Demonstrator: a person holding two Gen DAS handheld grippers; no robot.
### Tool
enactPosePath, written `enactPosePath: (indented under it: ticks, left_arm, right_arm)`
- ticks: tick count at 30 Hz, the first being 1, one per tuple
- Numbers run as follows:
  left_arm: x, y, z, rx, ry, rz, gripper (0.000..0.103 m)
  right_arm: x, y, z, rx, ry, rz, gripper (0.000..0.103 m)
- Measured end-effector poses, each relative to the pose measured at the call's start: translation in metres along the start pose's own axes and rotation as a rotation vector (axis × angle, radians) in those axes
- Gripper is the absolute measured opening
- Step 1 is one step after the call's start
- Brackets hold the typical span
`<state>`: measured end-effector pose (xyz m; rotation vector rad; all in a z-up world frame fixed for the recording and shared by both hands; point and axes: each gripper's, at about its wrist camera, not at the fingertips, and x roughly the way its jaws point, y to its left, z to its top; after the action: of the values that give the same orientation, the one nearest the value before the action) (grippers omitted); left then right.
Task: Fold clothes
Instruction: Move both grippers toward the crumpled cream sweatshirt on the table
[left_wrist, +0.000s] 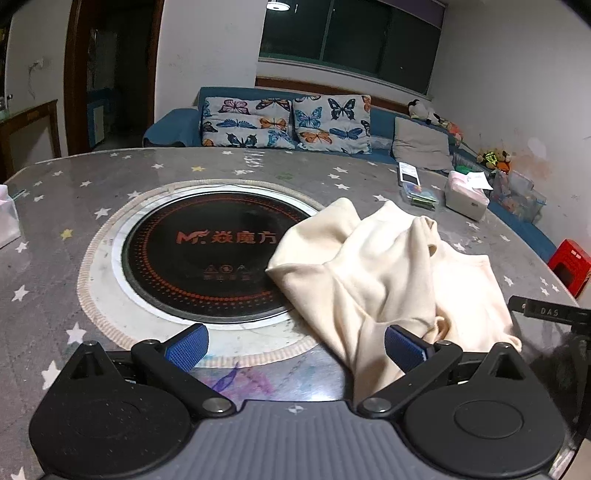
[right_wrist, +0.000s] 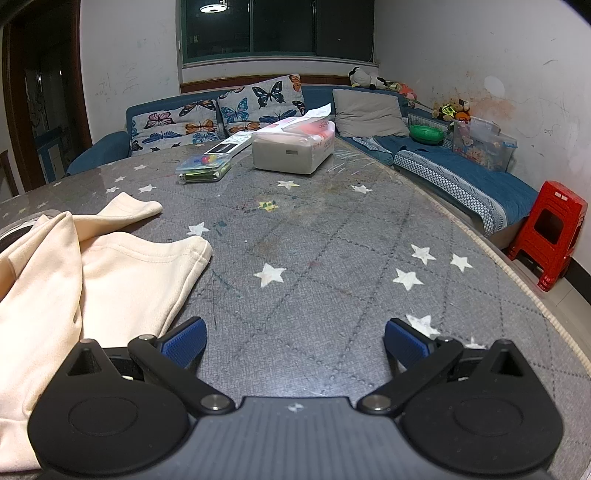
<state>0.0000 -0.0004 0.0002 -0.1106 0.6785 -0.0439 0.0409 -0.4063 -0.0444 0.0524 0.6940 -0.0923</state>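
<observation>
A cream garment (left_wrist: 391, 273) lies crumpled on the grey star-patterned table (left_wrist: 59, 206), its left edge over the round black cooktop (left_wrist: 207, 254). It also shows at the left of the right wrist view (right_wrist: 92, 280). My left gripper (left_wrist: 295, 347) is open and empty, just in front of the garment's near edge; its right finger (left_wrist: 404, 347) overlaps the cloth in view. My right gripper (right_wrist: 295, 343) is open and empty above bare table, to the right of the garment. Part of the right gripper shows at the left wrist view's right edge.
A tissue box (right_wrist: 293, 147), a clear box of small items (right_wrist: 205, 168) and a remote (right_wrist: 229, 144) sit at the far side of the table. A blue sofa (right_wrist: 443, 162) with butterfly cushions lies beyond. A red stool (right_wrist: 550, 232) stands right of the table.
</observation>
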Motion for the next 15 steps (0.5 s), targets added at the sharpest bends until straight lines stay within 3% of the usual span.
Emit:
enactPosePath:
  ticks: [9, 15]
  left_arm:
    - [-0.001, -0.005, 0.001, -0.001, 0.010, -0.015, 0.103]
    - [-0.002, -0.009, 0.002, -0.001, 0.017, -0.025, 0.103]
  right_arm:
    - [-0.002, -0.001, 0.000, 0.011, -0.002, -0.008, 0.103]
    - [-0.026, 0.001, -0.001, -0.009, -0.028, 0.000, 0.103]
